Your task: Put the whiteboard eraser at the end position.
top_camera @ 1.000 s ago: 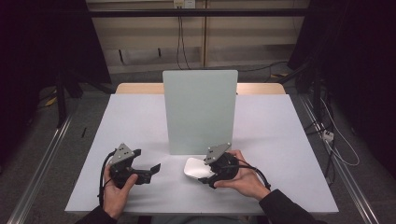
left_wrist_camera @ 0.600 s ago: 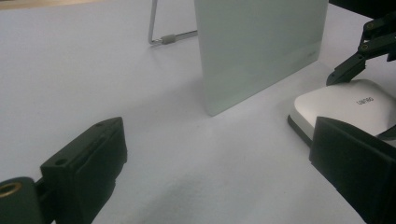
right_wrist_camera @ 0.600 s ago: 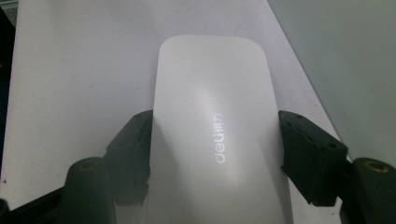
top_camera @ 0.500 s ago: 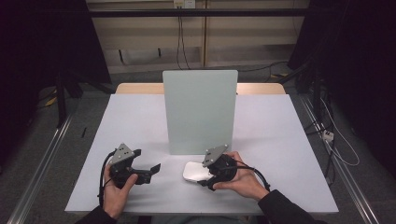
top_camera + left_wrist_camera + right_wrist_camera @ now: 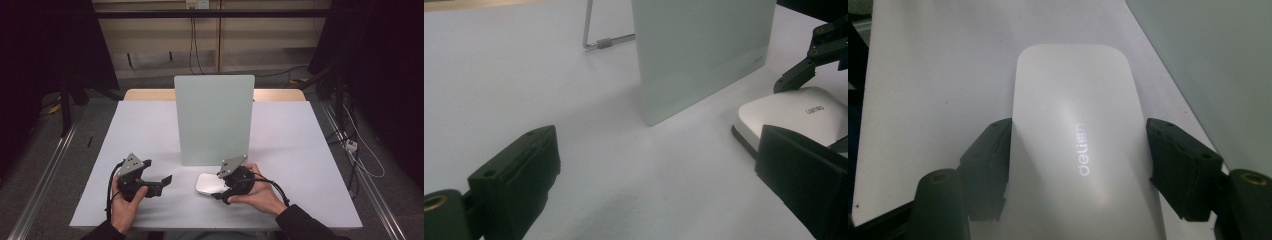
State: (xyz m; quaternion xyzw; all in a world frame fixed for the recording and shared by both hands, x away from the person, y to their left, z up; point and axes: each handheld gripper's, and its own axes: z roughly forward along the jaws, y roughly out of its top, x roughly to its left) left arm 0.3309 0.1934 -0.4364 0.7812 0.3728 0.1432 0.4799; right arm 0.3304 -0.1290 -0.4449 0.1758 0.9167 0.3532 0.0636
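The mouse (image 5: pixel 209 183) lies flat on the desk (image 5: pixel 300 150), near the front edge and a little right of the middle, just in front of the panel (image 5: pixel 214 120) that stands upright in the middle of the desk. It is a white, smooth, low mouse with a rounded back, a dark underside and a small grey brand word on top.

The right tongs (image 5: pixel 1075 145) reach around its rear end. Their jaws have just been opening; the mouse is between them, and one jaw now shows a thin gap from its side, so they stand slightly spread and pinch nothing. I judge this to be the release step: the mouse is set down. The next move calls for drawing the right tongs straight back without pushing the mouse.

The left tongs (image 5: pixel 159 184) are spread wide and empty, near the front left of the desk.
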